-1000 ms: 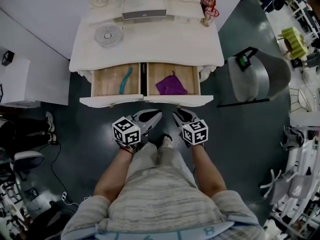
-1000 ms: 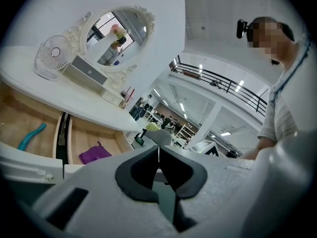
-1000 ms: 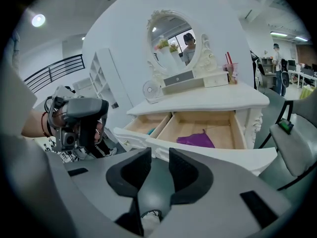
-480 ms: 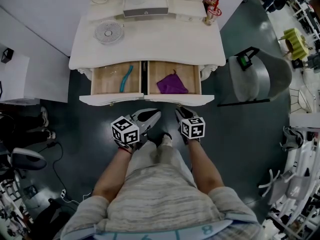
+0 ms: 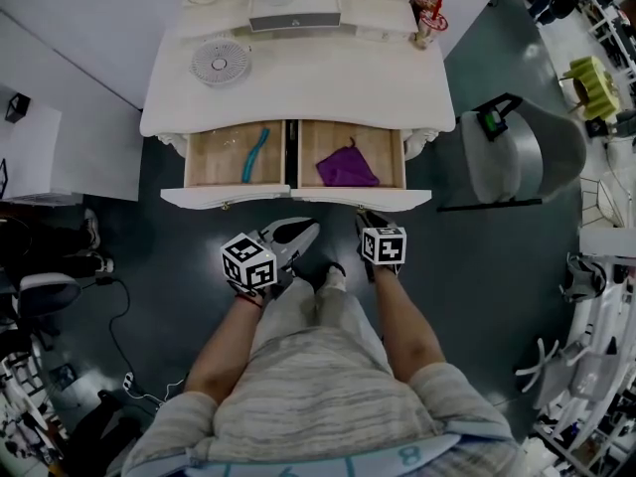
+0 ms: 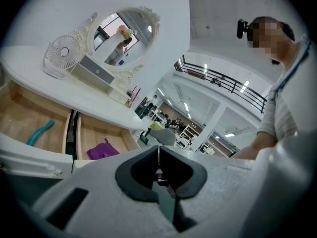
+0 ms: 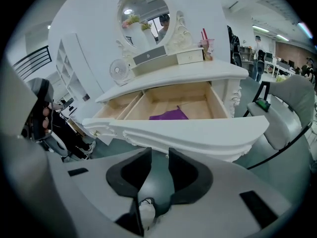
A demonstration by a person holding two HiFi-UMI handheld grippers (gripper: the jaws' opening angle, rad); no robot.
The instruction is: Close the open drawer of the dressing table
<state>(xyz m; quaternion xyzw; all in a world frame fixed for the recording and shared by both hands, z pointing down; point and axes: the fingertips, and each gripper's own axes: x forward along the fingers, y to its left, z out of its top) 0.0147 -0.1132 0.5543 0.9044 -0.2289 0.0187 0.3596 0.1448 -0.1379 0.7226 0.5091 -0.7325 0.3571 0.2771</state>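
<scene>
The desk [image 5: 298,87] stood white against the wall, and its drawer [image 5: 298,199] was pulled right out toward the person, wood lining on show. There were two compartments side by side with a dark gap between them. A teal tool [image 5: 254,153] lay in the compartment toward the desk's left end, and a purple cloth [image 5: 347,167] lay crumpled in the one toward its right end.

The left gripper [image 5: 310,230] hung in front of the desk, short of the drawer's white front and not touching it. Its own view showed the fingers [image 6: 148,167] pressed together along a thin seam, with nothing held between them.

The right gripper [image 5: 367,217] sat closer in, its tips just beside the drawer front below the cloth's compartment. Whether they touched it could not be told. Its fingers [image 7: 136,170] stood slightly parted, a narrow gap between them and nothing in it, with the carved drawer front filling the view just beyond.

On the desk top, a small round fan [image 5: 220,62] sat toward the left end and a cup with straws [image 5: 430,18] stood at the back right corner. An oval mirror [image 6: 121,38] rose at the desk's back. A grey chair [image 5: 507,152] stood on the dark floor just off the desk's right end.
</scene>
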